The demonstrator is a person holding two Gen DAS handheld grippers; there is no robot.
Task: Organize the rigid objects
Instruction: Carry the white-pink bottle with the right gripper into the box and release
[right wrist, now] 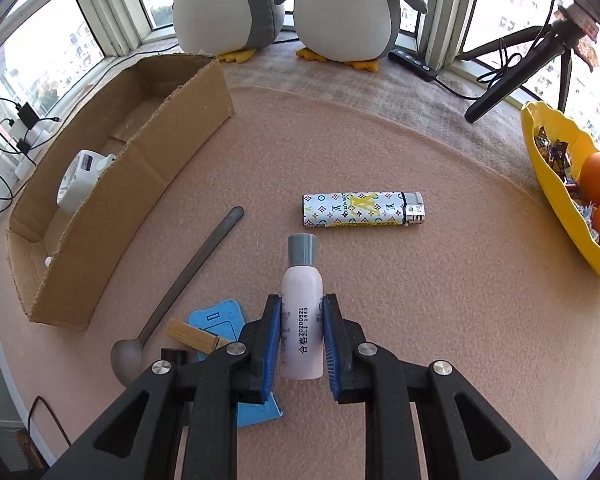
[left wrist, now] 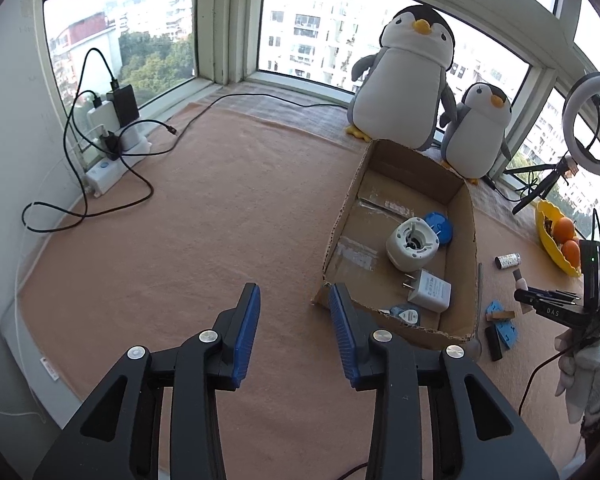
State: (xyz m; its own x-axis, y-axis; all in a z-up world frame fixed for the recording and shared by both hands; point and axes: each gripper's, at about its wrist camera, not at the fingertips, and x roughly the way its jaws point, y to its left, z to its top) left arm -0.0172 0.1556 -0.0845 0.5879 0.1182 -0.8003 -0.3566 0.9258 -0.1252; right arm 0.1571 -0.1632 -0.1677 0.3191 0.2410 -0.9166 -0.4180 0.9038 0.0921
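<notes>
Blanket by windows, left gripper empty, right gripper clamping bottle

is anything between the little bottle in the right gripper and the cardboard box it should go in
The right gripper is shut on the small bottle. Between it and the cardboard box lies the metal spoon on the mat, and the box's near wall stands upright. Both look low enough to clear by lifting over.

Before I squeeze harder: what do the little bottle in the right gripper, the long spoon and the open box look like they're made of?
Bottle: probably plastic, matte pale pink, printed text, grey cap.
Spoon: looks like metal, dull brushed grey, thin flat handle.
Box: corrugated cardboard, raw brown, ragged torn rims.
</notes>
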